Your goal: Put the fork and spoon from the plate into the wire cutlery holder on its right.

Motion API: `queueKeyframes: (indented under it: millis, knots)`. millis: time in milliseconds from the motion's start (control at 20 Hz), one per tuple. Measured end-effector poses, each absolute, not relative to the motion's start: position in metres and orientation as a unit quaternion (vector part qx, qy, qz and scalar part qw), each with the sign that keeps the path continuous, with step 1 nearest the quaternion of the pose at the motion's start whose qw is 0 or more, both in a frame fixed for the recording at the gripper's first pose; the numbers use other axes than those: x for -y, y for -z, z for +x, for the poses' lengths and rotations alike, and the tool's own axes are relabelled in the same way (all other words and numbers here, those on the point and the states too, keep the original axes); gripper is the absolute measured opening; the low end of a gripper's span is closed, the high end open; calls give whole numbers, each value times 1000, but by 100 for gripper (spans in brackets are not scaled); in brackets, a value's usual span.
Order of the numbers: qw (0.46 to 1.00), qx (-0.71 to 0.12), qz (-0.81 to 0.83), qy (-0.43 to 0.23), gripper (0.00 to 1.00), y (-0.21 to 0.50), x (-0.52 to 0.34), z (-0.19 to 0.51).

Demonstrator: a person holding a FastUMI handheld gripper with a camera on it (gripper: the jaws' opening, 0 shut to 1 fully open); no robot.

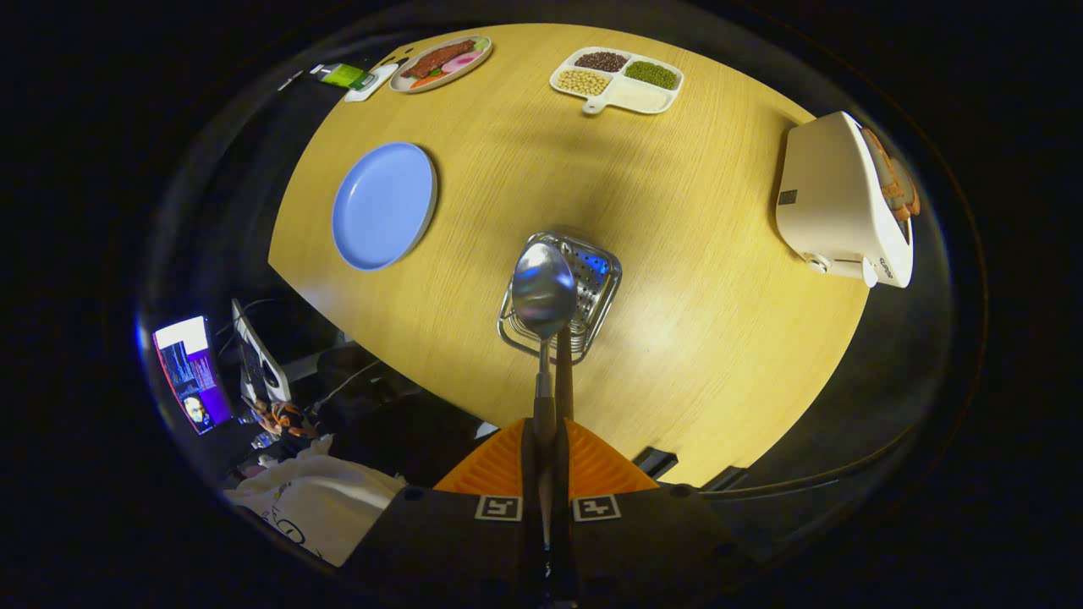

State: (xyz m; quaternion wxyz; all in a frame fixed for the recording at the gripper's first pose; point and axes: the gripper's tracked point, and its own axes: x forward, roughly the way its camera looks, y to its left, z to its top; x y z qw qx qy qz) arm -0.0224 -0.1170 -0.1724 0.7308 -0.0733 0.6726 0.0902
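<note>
My gripper [546, 444] is shut on the thin stem of a metal spoon [543, 290], which points forward and down. The spoon's bowl hangs over the near left part of the wire cutlery holder [592, 283], a small square metal basket on the wooden table [694, 254]. Beside the spoon's stem a brown handle [564, 368] rises from the holder's near side; its lower end is hidden, so I cannot tell whether it is the fork. To the left of the holder the blue plate [385, 205] lies with nothing on it.
A white toaster [846, 203] with bread stands at the table's right edge. At the far side are a divided dish of beans [618, 80], a plate of food [440, 61] and a green item [347, 76]. Off the table's left: a lit screen [190, 372] and white cloth [313, 499].
</note>
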Motion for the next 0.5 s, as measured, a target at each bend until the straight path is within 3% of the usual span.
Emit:
queueKeyframes:
  millis: [500]
  knots:
    - [701, -702, -79, -94, 9, 191, 122, -3]
